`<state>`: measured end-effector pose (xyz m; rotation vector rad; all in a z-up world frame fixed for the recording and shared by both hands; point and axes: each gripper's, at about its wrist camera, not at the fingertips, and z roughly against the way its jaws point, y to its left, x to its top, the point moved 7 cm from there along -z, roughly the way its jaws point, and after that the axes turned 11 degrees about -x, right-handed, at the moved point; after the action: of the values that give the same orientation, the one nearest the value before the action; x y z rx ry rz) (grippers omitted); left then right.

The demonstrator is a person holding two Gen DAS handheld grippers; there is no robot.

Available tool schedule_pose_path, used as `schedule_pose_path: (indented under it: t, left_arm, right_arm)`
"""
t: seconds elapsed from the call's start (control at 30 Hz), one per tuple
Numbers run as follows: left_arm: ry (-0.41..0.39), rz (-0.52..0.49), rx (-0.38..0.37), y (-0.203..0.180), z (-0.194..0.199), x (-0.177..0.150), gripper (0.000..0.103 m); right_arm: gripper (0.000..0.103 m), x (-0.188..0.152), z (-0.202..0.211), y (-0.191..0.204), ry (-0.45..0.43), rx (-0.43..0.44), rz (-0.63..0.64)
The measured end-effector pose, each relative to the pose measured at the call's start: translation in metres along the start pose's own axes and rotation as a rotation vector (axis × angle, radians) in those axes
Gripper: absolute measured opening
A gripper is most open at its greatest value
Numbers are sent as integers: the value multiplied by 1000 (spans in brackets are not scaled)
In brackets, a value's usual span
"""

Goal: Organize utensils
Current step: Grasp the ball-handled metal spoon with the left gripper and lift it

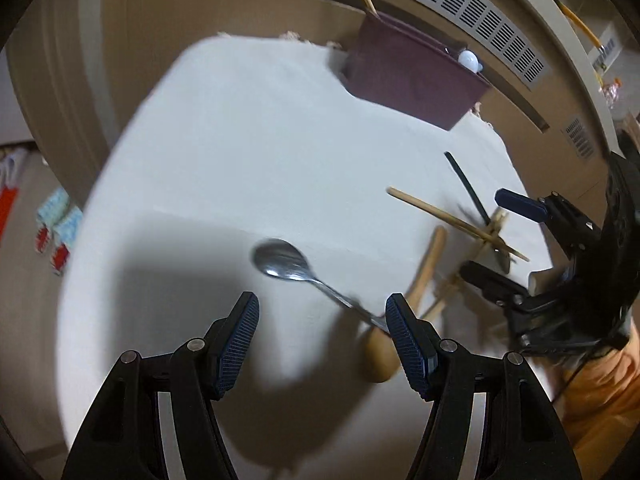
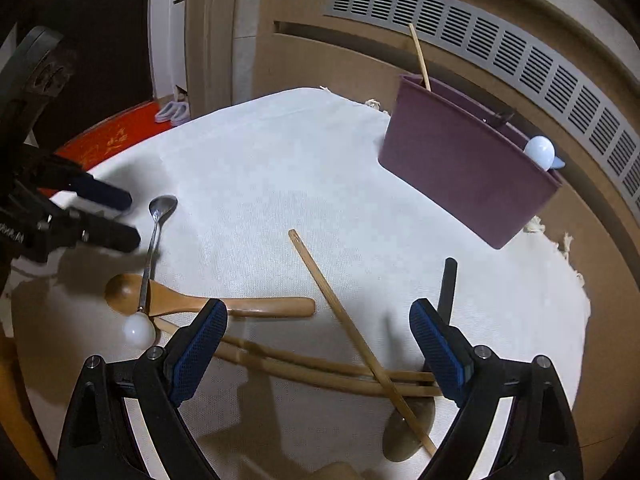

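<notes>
Left gripper [image 1: 322, 308] released over metal spoon [image 1: 282, 260] | right gripper [image 2: 318, 320] released above loose chopsticks [image 2: 340, 312], near-right | I'd straddle 1 handle squarely, then carry it to the purple holder [image 2: 460, 176], far-right | dark utensil [image 2: 448, 280] partly hidden; holder's contents unclear.

A steel spoon [image 2: 154, 240] lies at the left of the right wrist view, bowl toward the top, its handle end resting across the bowl of a wooden spoon [image 2: 208, 302] lying crosswise at lower left; a small white ball [image 2: 139, 332] sits just below that bowl; several bamboo chopsticks [image 2: 360, 336] cross one another at lower centre; a dark-handled utensil [image 2: 447, 284] lies at lower right; a plum-coloured holder [image 2: 460, 168] stands at upper right, one chopstick [image 2: 419, 56] upright in it.
</notes>
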<state>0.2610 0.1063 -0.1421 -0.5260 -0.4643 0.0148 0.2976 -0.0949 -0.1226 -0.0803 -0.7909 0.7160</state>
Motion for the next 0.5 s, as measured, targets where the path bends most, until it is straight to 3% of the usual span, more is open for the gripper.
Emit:
schedule_pose_path:
  t: [0.13, 0.2, 0.4, 0.5]
  left_arm:
    - [-6, 34, 44, -3, -8, 4, 67]
    - [-5, -11, 58, -13, -8, 3, 66]
    - [9, -416, 0, -88, 0, -38, 66]
    - [44, -594, 58, -107, -8, -58, 54]
  right_arm:
    - [90, 0, 8, -7, -16, -29, -19]
    - [90, -3, 15, -13, -27, -42, -35]
    - [90, -29, 22, -30, -15, -75, -86]
    - [90, -39, 22, -42, -4, -77, -150]
